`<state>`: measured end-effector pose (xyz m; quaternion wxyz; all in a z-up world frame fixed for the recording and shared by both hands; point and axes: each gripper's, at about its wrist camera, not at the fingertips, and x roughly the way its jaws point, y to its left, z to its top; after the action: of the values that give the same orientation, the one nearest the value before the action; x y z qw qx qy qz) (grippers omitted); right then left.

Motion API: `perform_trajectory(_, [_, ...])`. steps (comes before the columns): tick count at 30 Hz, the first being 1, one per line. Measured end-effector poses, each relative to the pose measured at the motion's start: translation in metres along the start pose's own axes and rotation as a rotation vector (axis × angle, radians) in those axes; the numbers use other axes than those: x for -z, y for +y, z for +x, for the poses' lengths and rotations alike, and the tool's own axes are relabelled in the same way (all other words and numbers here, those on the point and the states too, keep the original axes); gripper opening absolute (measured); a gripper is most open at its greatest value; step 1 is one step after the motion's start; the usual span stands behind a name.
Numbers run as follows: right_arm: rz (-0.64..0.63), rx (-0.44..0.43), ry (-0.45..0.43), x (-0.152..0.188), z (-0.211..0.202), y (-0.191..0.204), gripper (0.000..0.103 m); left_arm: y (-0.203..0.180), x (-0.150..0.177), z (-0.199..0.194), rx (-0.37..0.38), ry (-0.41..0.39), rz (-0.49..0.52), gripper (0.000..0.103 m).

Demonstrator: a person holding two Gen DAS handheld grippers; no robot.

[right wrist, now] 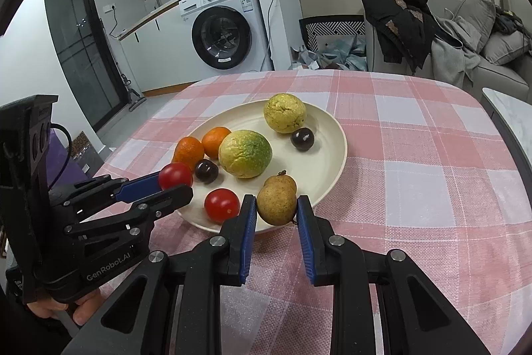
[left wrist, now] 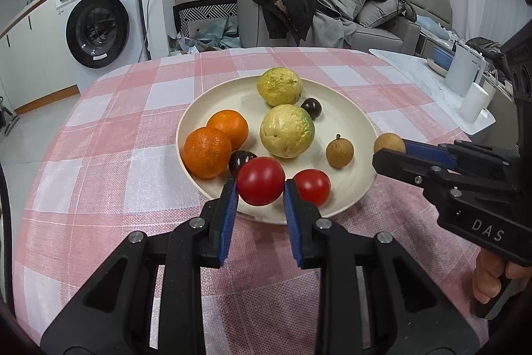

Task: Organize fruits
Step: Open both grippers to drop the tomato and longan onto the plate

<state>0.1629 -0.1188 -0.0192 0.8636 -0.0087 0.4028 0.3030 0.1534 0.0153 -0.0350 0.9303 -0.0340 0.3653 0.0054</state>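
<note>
A cream plate sits on the pink checked tablecloth. It holds two oranges, two yellow-green guavas, two dark plums, a red tomato and a brown longan. My left gripper is shut on a second red tomato at the plate's near rim. My right gripper is shut on a second brown longan at the plate's right rim.
The table's far edge curves behind the plate. A white tray with white containers stands on a marble counter at the right. A washing machine, a sofa with clothes and a basket stand beyond the table.
</note>
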Motion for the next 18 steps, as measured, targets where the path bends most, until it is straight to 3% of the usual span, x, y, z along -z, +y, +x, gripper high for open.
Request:
perform_trajectory(11, [-0.01, -0.022, 0.009, 0.0015, 0.0089, 0.0054, 0.025, 0.002, 0.0029, 0.003, 0.016, -0.001, -0.009, 0.025])
perform_trajectory(18, [-0.013, 0.004, -0.015, 0.0018, 0.0018, 0.0048, 0.033, 0.0022, 0.0033, 0.0033, 0.03, -0.008, -0.015, 0.025])
